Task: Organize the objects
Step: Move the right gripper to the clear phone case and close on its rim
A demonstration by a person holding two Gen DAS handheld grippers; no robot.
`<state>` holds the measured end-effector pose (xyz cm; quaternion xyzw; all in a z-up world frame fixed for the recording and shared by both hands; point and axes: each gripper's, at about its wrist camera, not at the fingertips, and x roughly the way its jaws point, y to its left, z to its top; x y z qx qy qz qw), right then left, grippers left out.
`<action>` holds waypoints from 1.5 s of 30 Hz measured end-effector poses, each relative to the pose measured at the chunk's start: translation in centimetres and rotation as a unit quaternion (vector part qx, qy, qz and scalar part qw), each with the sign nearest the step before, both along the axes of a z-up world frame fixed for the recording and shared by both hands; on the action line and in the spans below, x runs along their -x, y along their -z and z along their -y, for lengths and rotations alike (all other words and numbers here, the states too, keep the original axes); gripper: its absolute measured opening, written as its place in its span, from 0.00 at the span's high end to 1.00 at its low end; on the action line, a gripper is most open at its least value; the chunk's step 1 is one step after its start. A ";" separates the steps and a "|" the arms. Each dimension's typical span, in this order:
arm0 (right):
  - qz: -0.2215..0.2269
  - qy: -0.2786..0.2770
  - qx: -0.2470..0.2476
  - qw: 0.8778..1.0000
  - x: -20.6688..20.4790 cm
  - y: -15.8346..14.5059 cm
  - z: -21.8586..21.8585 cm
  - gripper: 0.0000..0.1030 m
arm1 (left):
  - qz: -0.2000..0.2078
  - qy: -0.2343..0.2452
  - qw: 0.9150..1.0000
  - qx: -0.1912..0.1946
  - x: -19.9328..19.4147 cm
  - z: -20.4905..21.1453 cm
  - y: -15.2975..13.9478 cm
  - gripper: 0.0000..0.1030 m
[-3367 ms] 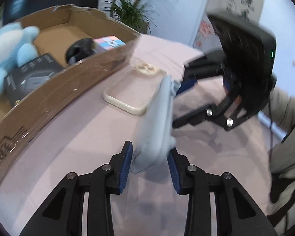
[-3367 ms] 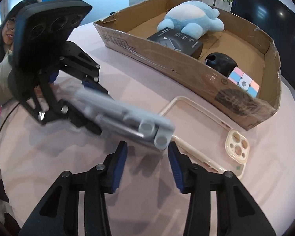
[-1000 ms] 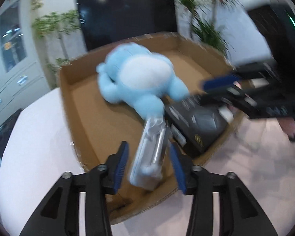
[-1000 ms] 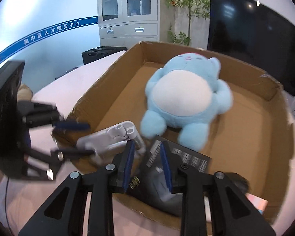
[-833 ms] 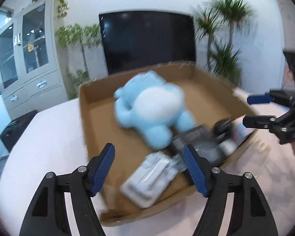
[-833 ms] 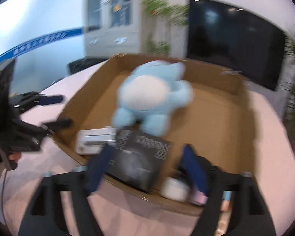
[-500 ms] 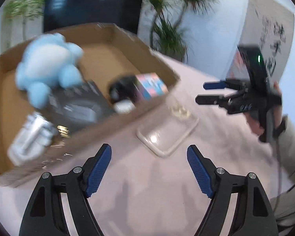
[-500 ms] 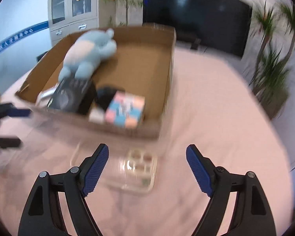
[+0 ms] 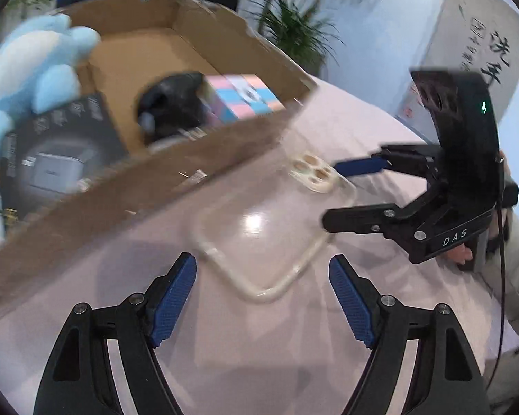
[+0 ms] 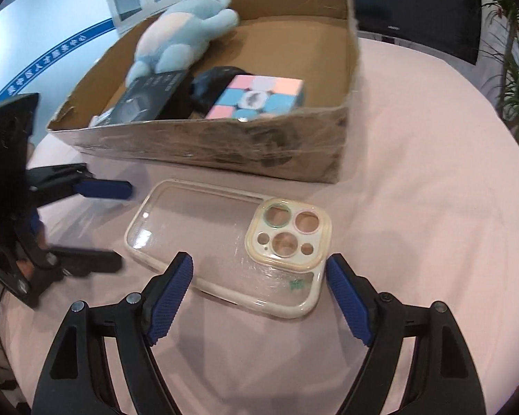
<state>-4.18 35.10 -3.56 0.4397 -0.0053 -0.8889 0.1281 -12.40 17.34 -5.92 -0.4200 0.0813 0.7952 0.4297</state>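
A clear phone case (image 10: 225, 242) with a cream rim lies flat on the pink table, in front of the cardboard box (image 10: 276, 145); it also shows in the left wrist view (image 9: 259, 228). My right gripper (image 10: 259, 290) is open and empty, its fingers on either side of the case's camera end. My left gripper (image 9: 263, 294) is open and empty at the case's other end. The box (image 9: 190, 173) holds a blue plush (image 10: 183, 31), a black box (image 10: 145, 100), a black round object (image 10: 211, 86) and a pastel cube (image 10: 259, 97).
The two grippers face each other across the case: the right one shows in the left wrist view (image 9: 342, 190), the left one in the right wrist view (image 10: 100, 221). A person's sleeve (image 9: 515, 276) is at the right. Plants and a dark screen stand behind.
My left gripper let go of the grey item into the box. Both grippers opened wide, left the box and came down to the phone case from opposite ends.
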 end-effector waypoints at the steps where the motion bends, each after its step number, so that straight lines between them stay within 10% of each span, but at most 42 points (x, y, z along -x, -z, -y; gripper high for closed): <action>1: -0.001 -0.004 -0.005 1.000 -0.1 0.1 0.3 0.22 | -0.008 0.002 1.000 0.003 -0.3 -0.2 0.0 0.18; 8: 0.015 -0.057 0.018 0.998 -5.3 -0.2 2.5 0.22 | 0.018 0.063 0.998 -0.005 -5.3 3.6 -0.4 0.17; 13: -0.017 -0.096 -0.074 0.992 -10.0 -0.5 4.9 0.22 | -0.095 0.070 0.989 0.089 -10.4 6.5 -0.5 0.17; 18: -0.011 -0.054 -0.078 0.995 -7.3 0.8 4.4 0.19 | -0.133 0.062 0.984 0.105 -7.7 4.6 -0.3 0.17; 25: -0.011 -0.030 -0.056 0.998 -5.9 0.5 3.9 0.17 | -0.083 0.034 0.993 0.077 -2.1 2.8 0.4 0.17; 45: -0.040 -0.163 -0.114 0.979 -2.4 0.5 5.0 0.08 | -0.115 0.101 0.984 0.094 0.1 1.4 0.2 0.04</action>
